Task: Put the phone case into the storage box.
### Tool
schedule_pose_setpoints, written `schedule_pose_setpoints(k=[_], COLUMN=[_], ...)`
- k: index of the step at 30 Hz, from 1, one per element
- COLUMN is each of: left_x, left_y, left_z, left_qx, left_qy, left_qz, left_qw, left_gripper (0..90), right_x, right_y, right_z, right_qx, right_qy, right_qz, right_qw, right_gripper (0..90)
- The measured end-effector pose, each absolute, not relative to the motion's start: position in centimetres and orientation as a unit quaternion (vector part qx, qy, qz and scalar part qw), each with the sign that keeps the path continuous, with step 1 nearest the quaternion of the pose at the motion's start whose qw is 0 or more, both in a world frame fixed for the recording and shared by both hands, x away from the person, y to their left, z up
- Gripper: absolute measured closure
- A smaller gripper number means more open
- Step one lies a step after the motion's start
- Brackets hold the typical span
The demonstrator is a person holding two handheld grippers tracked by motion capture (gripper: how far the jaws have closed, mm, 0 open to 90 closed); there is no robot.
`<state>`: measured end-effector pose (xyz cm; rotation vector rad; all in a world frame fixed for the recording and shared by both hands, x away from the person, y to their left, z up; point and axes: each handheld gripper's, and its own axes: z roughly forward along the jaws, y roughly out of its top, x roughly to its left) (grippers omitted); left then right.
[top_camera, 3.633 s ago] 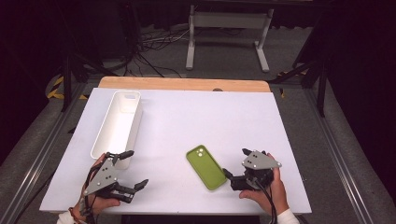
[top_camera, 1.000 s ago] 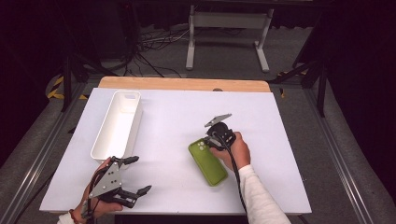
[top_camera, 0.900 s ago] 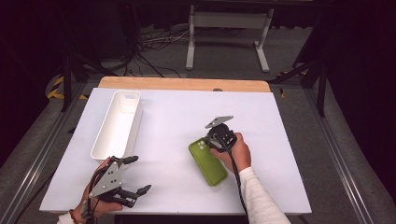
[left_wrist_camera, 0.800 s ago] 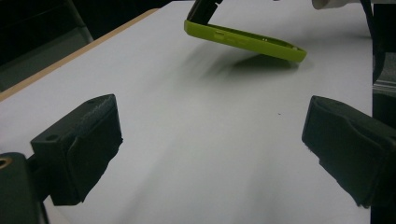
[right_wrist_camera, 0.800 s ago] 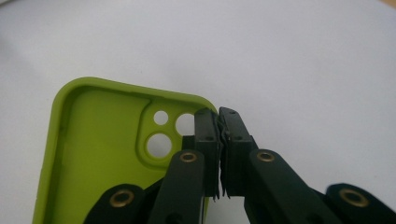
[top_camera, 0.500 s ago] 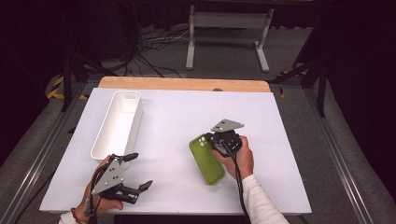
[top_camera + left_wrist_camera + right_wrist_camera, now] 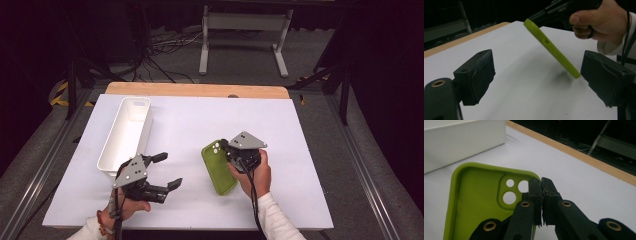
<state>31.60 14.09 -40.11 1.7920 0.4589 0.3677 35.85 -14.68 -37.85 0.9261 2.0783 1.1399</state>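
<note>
Now your right gripper (image 7: 227, 150) pinches the green phone case's (image 7: 218, 167) camera corner, tilting it; your left gripper (image 7: 167, 171) gapes wide, jaws just narrowing, nothing between them.

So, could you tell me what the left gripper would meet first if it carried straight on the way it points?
Probably the green phone case, held tilted by the right gripper; the left gripper stands open, depth uncertain.

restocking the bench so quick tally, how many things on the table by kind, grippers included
green phone case: 1, pinched at its camera-hole corner and tilted up off the table
white bin: 1, empty
handheld grippers: 2, left gripper with jaws apart, right gripper clamped on the case
total: 4
</note>
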Motion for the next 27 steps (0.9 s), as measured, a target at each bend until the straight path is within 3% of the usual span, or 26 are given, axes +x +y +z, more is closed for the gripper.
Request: schedule_pose_setpoints(k=[12, 27], left_x=[33.4, 34.4], left_y=[10.4, 9.2], left_z=[-40.3, -39.9], left_qx=[0.765, 0.761], left_qy=[0.233, 0.245], left_qz=[0.13, 0.151], left_qw=[0.586, 0.581], left_gripper=[22.6, 36.9], right_x=[34.7, 33.4], right_y=[-13.9, -13.7], right_z=[-38.1, -37.3], right_qx=[0.33, 0.309], right_qy=[0.767, 0.749], right_qz=[0.444, 0.457], right_qw=[0.325, 0.366], right_gripper=[87.4, 87.2])
